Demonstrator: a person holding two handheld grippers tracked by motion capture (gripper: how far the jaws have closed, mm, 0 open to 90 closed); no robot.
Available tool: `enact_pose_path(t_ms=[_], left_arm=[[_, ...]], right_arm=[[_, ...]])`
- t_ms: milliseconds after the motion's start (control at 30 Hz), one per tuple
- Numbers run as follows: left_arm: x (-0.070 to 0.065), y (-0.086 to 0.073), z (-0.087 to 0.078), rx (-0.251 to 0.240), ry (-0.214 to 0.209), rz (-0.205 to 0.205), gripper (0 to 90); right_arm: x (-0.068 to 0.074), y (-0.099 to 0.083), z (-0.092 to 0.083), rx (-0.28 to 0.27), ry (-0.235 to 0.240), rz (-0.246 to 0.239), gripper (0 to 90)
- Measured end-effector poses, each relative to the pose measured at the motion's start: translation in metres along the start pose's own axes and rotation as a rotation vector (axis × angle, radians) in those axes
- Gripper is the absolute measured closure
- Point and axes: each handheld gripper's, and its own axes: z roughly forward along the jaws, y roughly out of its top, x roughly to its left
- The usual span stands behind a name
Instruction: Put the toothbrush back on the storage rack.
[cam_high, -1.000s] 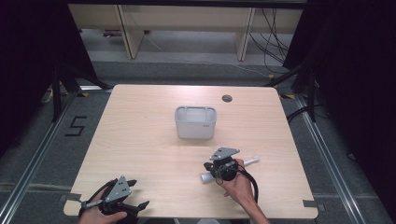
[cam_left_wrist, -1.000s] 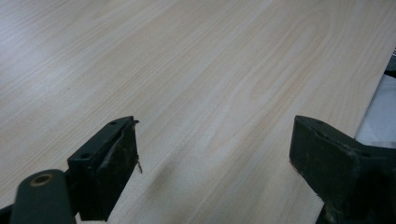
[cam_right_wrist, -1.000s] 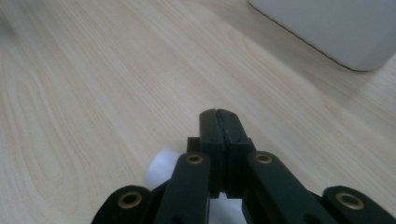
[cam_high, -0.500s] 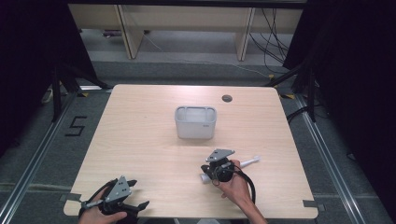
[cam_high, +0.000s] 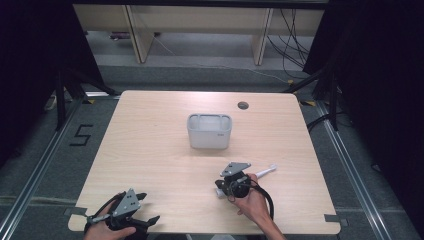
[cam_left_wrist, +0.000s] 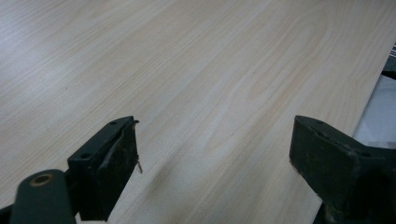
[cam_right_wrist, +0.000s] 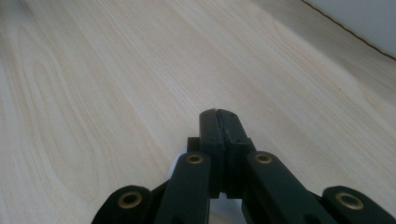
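on the table (cam_high: 150, 150) we see a bin (cam_high: 209, 131) at centre. our right gripper (cam_right_wrist: 219, 122), jaws pressed together, has slid left off a white tool (cam_high: 265, 172); likely repositioning. left gripper (cam_left_wrist: 212, 154) rests spread.

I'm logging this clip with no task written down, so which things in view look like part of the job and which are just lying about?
Likely in the job: right gripper, shut, over a thin white stick; white bin; left gripper, open, near the table edge.
Just lying about: round hole in it; 5 marked on the floor; cables behind.
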Motion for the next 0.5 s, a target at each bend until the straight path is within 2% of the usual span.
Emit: enact_pose_path(t_ms=[33, 100, 133, 200, 233, 267, 300, 333, 367, 400, 433, 467, 500], left_arm=[[-0.0005, -0.0002, 0.0, -0.001, 0.002, -0.01, 14.8], [0.0001, 0.0, -0.0004, 0.005, -0.002, -0.006, 14.7], [0.0004, -0.0002, 0.0001, 0.002, 0.006, -0.001, 14.8], [0.0007, 0.0004, -0.0005, 0.0, 0.006, 0.01, 14.7], [0.0009, 0.0007, -0.0011, 0.006, -0.001, 0.011, 14.7], [0.0008, 0.0005, -0.0007, 0.003, 0.007, 0.012, 14.7], [0.0009, 0.0005, -0.0006, 0.002, 0.01, 0.011, 14.8], [0.0, 0.0001, -0.0003, -0.001, 0.009, -0.005, 14.7], [0.0008, 0.0004, -0.0006, 0.001, 0.01, 0.01, 14.7], [0.0008, 0.0005, -0.0008, 0.002, 0.009, 0.011, 14.7], [0.0008, 0.0005, -0.0007, 0.002, 0.009, 0.011, 14.7], [0.0008, 0.0004, -0.0006, 0.003, 0.009, 0.011, 14.8], [-0.0004, 0.0001, -0.0004, -0.005, 0.003, -0.002, 14.7]], right_arm=[[-0.0001, -0.0002, -0.0008, 0.007, -0.002, -0.016, 89.9], [0.0017, -0.0017, -0.0029, 0.01, -0.004, -0.003, 89.9], [0.0021, -0.0023, -0.0033, 0.009, 0.008, -0.006, 89.9], [0.0028, -0.0034, -0.0028, -0.006, 0.001, -0.012, 89.8], [0.0044, -0.0038, -0.0055, 0.021, 0.012, 0.016, 89.8], [0.0042, -0.0044, -0.0055, 0.021, 0.016, 0.01, 89.8], [0.0038, -0.005, -0.0055, 0.012, 0.021, -0.02, 89.8], [0.0042, -0.0057, -0.0055, 0.013, 0.026, -0.017, 89.8], [0.005, -0.0067, -0.0046, 0.003, 0.021, -0.018, 89.8], [0.0052, -0.0069, -0.0059, 0.022, 0.03, -0.011, 89.8], [0.0075, -0.0075, -0.0074, 0.038, 0.014, 0.018, 89.7], [0.0061, -0.0082, -0.0064, 0.021, 0.04, -0.022, 89.7], [0.0069, -0.0089, -0.0058, 0.019, 0.035, -0.023, 89.7]])
